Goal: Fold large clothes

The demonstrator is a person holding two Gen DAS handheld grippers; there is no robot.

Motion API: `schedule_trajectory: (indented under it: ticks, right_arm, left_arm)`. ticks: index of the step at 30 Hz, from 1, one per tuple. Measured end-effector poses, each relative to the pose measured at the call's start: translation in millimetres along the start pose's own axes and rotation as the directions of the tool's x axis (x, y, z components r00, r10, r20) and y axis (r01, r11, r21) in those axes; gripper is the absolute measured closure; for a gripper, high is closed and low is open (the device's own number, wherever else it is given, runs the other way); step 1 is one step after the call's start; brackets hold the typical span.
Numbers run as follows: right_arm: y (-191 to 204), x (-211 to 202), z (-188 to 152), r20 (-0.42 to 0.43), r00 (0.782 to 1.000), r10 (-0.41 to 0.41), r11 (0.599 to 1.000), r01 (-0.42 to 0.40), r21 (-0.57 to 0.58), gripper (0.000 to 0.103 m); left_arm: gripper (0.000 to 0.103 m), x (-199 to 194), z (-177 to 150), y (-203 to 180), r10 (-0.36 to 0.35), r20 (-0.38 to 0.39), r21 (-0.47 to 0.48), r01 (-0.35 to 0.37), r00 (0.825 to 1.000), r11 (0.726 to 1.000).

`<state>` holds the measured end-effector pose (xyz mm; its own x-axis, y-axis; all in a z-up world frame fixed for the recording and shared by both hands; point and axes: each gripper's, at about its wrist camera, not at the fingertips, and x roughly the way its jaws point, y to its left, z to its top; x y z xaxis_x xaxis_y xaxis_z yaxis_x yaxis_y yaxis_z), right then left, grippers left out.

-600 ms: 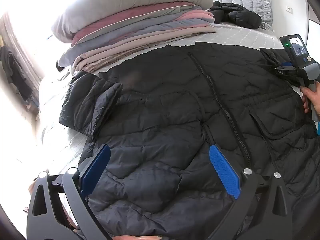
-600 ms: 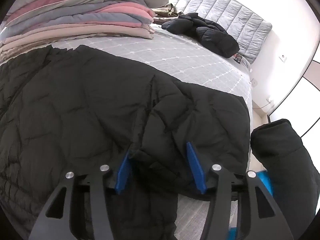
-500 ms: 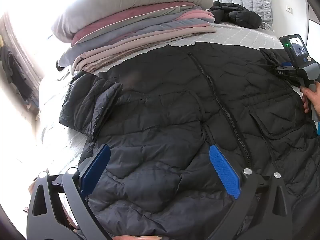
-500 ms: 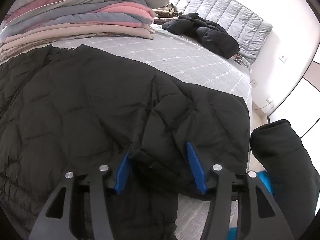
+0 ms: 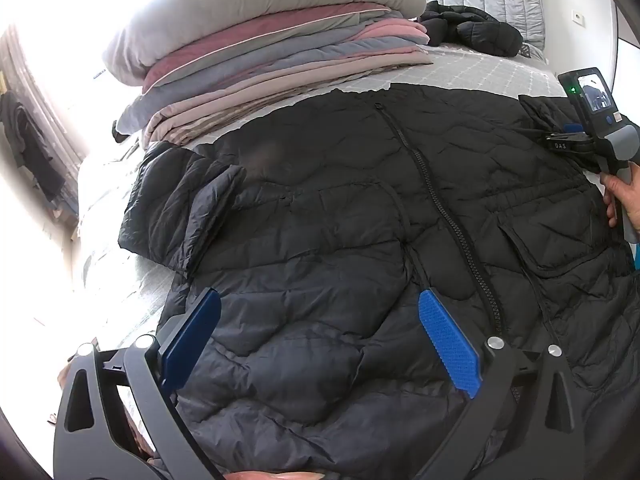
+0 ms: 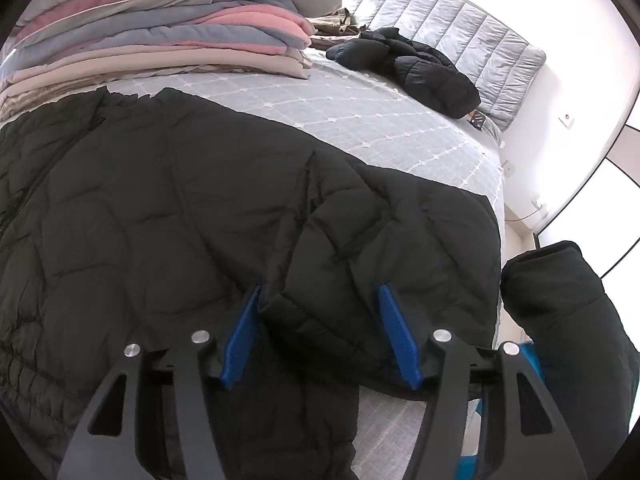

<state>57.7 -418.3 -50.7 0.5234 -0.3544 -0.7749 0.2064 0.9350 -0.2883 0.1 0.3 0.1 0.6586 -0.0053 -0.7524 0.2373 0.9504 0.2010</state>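
A large black quilted jacket (image 5: 360, 216) lies spread front-up on the bed, zip shut, one sleeve (image 5: 180, 204) folded in at the left. My left gripper (image 5: 320, 332) is open and empty, low over the jacket's near part. In the right wrist view the jacket (image 6: 140, 208) fills the left, and its other sleeve (image 6: 380, 232) lies toward the bed's right edge. My right gripper (image 6: 320, 328) is partly open with the sleeve's bulky cuff between its blue pads (image 6: 400, 336); the pads do not pinch it. The right gripper's body (image 5: 592, 120) shows at the far right of the left wrist view.
A stack of folded blankets with a pillow on top (image 5: 272, 52) stands at the back left. Another dark jacket (image 6: 412, 68) lies bunched near the grey headboard (image 6: 460, 36). The bed's right edge (image 6: 498, 200) drops to the floor. A dark-sleeved arm (image 6: 560, 320) is at right.
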Motion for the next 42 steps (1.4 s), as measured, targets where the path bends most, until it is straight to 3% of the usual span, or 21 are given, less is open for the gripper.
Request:
schedule_trajectory:
  ticks: [29,32,36,40,42]
  right_arm:
    - [1.3,-2.2,0.2,0.006,1.000,0.004,1.000,-0.004,0.007,0.042]
    - [2.7,-18.1,4.4,0.025,1.000,0.008,1.000,-0.008,0.002,0.042]
    - [-2.3,-72.6,8.8,0.099,0.992,0.072,0.996,-0.076,0.037,0.040]
    - [-2.3,-125.5,-1.3,0.135,0.972,0.193,0.972,-0.208,0.107,0.026]
    - [7.7,-147.9,-14.5,0.122,0.951,0.283,0.947,-0.297,0.120,0.020]
  left_arm:
    - [0.007,0.4,-1.4,-2.1,0.002,-0.002,0.001,-0.002,1.000,1.000]
    - [0.007,2.2,-1.2,-2.8,0.004,-0.009,-0.005,-0.004,1.000,1.000]
    - [0.007,-0.7,-1.5,0.8,0.005,-0.004,-0.012,-0.005,1.000,1.000]
    - [0.007,-2.8,-2.6,3.7,0.009,-0.002,-0.021,-0.009,1.000,1.000]
    - [0.007,-2.8,-2.3,5.6,0.010,-0.003,-0.026,-0.010,1.000,1.000]
